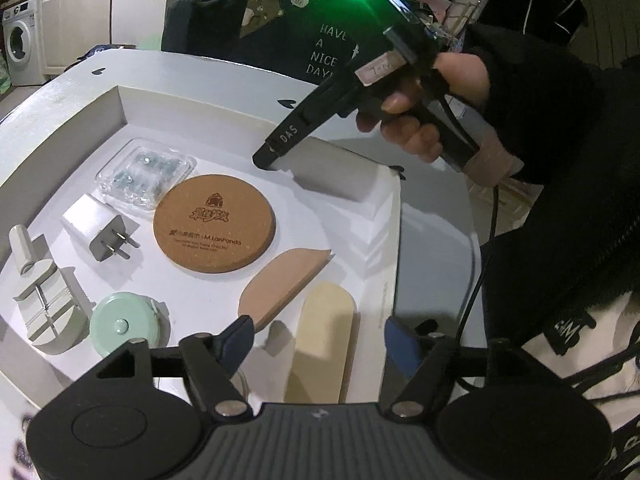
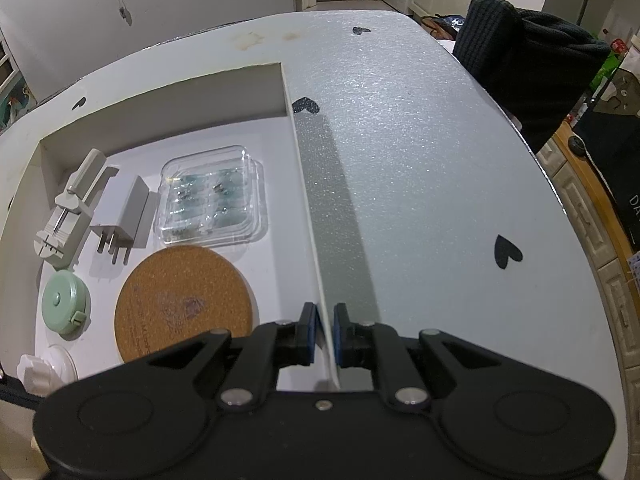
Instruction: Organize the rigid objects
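A shallow white box (image 1: pixel 380 216) sits on the table and holds a cork coaster (image 1: pixel 214 223), a white plug adapter (image 1: pixel 98 228), a clear plastic case (image 1: pixel 146 174), a mint tape measure (image 1: pixel 120 326), a grey clamp tool (image 1: pixel 42 292), a pink shoehorn-like piece (image 1: pixel 280 284) and a cream oval stick (image 1: pixel 324 344). My left gripper (image 1: pixel 320 340) is open above the cream stick. My right gripper (image 2: pixel 324 330) is shut on the box's right wall (image 2: pixel 308 200); it also shows in the left wrist view (image 1: pixel 268 156). The coaster (image 2: pixel 184 304) and the case (image 2: pixel 212 196) lie to its left.
The white table (image 2: pixel 420 140) carries black heart stickers (image 2: pixel 506 252). A dark knitted cloth (image 2: pixel 528 64) lies at its far right edge. A black bag with white lettering (image 1: pixel 320 40) stands behind the table. A small white round object (image 2: pixel 44 368) lies near the box's front left.
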The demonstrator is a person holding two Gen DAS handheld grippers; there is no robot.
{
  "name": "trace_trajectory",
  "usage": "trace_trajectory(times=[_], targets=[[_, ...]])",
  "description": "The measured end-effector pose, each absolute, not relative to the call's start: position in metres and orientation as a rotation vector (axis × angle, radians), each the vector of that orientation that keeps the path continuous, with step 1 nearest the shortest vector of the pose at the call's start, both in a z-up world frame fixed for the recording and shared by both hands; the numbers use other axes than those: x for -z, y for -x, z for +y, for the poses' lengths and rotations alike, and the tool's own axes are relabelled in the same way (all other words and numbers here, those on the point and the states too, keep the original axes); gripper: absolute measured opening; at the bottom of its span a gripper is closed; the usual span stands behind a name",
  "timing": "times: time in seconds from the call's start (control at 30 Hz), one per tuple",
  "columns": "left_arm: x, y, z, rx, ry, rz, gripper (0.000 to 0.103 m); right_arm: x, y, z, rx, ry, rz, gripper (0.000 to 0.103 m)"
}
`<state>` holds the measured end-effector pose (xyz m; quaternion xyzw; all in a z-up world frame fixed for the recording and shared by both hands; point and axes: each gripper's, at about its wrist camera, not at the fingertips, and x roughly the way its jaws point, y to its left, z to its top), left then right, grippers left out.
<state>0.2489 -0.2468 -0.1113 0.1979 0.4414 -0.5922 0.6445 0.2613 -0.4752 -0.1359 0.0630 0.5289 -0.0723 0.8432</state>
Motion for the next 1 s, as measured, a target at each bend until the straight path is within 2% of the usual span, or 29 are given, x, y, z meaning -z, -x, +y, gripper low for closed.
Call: trace_trajectory(times=[0.2,0.5,0.8,1.0], targets=[[0.099,-0.247,-0.241,1.328,-0.398,0.994,0.092,0.136,-0.261,-0.475,0.153,-0.134,1.118,0.010],[0.070,-0.239,-0.207,1.196,-0.273,0.919,0.103,0.136,-0.261,-0.474,0.161,-0.128,1.116,0.010],[0.042,-0.233,-0.172,0.941,-0.128,0.825,0.103,0.134,-0.260,-0.472,0.160,-0.106,1.129,0.011],[0.028,-0.220,-0.161,0.744,-0.017,0.771,0.103,0.107,-0.238,-0.465,0.123,-0.073,1.045,0.020]])
